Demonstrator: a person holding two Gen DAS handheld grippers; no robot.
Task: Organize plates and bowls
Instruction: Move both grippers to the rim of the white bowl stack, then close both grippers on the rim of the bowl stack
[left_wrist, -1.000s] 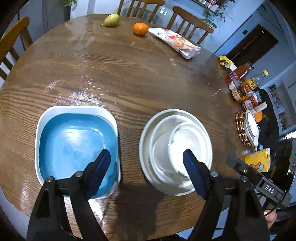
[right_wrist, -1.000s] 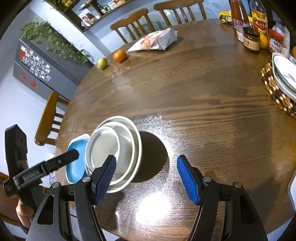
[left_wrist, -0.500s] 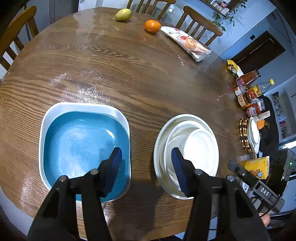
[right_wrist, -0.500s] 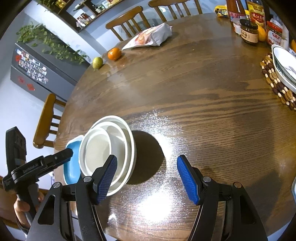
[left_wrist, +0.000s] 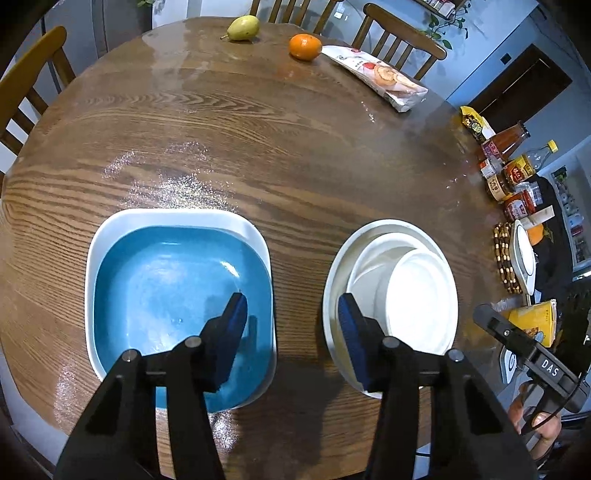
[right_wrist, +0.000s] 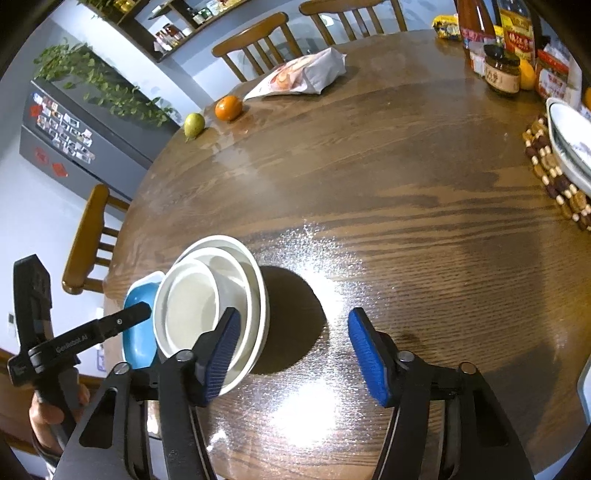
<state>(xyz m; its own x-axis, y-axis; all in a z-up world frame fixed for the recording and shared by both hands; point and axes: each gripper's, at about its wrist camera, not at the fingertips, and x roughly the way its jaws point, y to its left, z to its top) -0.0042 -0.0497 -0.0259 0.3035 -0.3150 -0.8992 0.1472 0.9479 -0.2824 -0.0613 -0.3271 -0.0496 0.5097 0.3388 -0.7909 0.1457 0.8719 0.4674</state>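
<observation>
A square blue dish with a white rim (left_wrist: 166, 291) lies beside a stack of white round bowls (left_wrist: 413, 291) near the table's front edge. My left gripper (left_wrist: 291, 328) hovers over the gap between them. Its jaws are closing, one finger above the blue dish and the other above the stack's left rim, with neither pad pressing on anything. My right gripper (right_wrist: 295, 350) hangs to the right of the stack of white bowls (right_wrist: 207, 295). Its jaws are closing too, the left finger over the stack's rim and bare table between the pads. The blue dish (right_wrist: 138, 321) shows behind the stack.
On the round wooden table (left_wrist: 295, 147), a pear (left_wrist: 242, 27), an orange (left_wrist: 304, 46) and a snack bag (left_wrist: 380, 79) lie at the far edge. Bottles and jars (left_wrist: 509, 173), a plate on a beaded trivet (left_wrist: 522, 254) and a yellow carton (left_wrist: 533, 321) crowd the right side. Chairs ring the table.
Both grippers' jaws have narrowed, the left's by much more. The left gripper's right finger was over the inner bowl and is now over the stack's left rim. The dishes have not moved.
</observation>
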